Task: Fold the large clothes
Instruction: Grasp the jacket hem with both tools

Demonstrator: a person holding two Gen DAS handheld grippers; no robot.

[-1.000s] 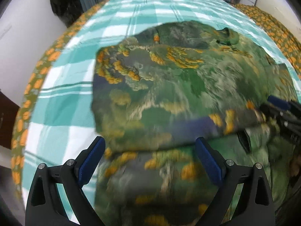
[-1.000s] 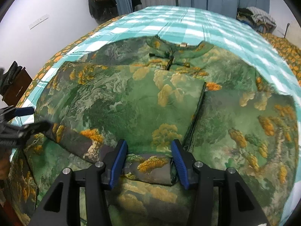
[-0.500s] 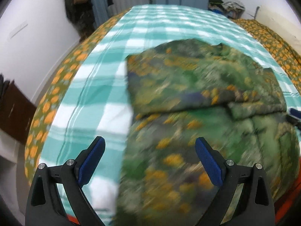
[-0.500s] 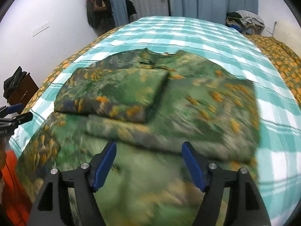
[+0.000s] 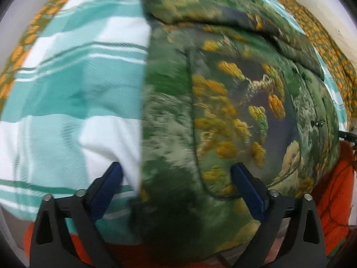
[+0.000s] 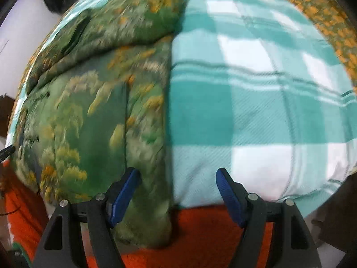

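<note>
A large green garment with yellow and orange print point(image 5: 223, 102) lies on the bed, its sleeves folded in across the upper part, its hem hanging over the near edge. My left gripper point(image 5: 176, 183) is open, low at the near edge, straddling the garment's left side edge. In the right wrist view the garment point(image 6: 93, 102) fills the left half. My right gripper point(image 6: 178, 189) is open at the near edge, straddling the garment's right side edge. Neither gripper holds cloth.
The bed is covered by a teal and white checked sheet point(image 6: 256, 93) over an orange-patterned cover point(image 5: 330, 44). An orange cloth point(image 6: 200, 234) hangs below the bed's near edge. A white wall point(image 6: 20, 22) stands at the left.
Both grippers have dropped back from the folded sleeves to the near bed edge, left at the garment's left side, right at its right side. The right gripper opened, letting go of the sleeve.
</note>
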